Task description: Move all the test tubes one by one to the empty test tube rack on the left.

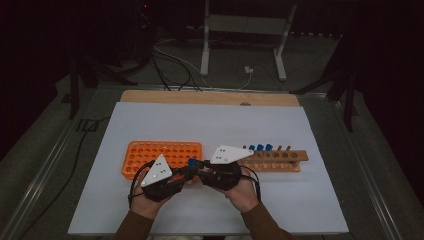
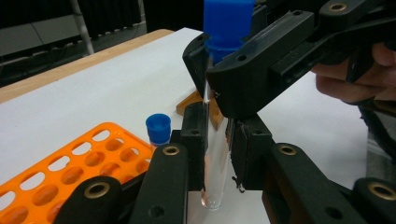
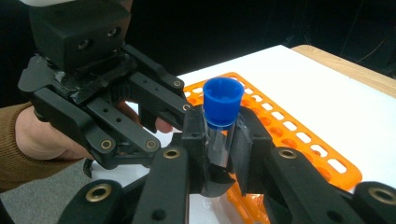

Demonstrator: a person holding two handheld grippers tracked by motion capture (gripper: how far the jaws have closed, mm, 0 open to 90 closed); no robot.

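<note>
- Left gripper view shows the left gripper closed on the lower glass part of a test tube; its round bottom hangs free under the jaws, above the white sheet.
- Right gripper is closed on the same tube just under the blue cap, so both tools hold it together, upright, in the air between the two racks.
- I judge this is a hand-over from one gripper to the other. The next move needs one tool to open slowly while the other keeps a firm grip, because smooth glass can slip.
- Tube is thin, clear and cylindrical; the cap is matte blue plastic.
- Orange rack is glossy plastic with many round holes; one capped tube stands at its edge.
- Wooden rack on the white sheet carries some more blue-capped tubes.
</note>
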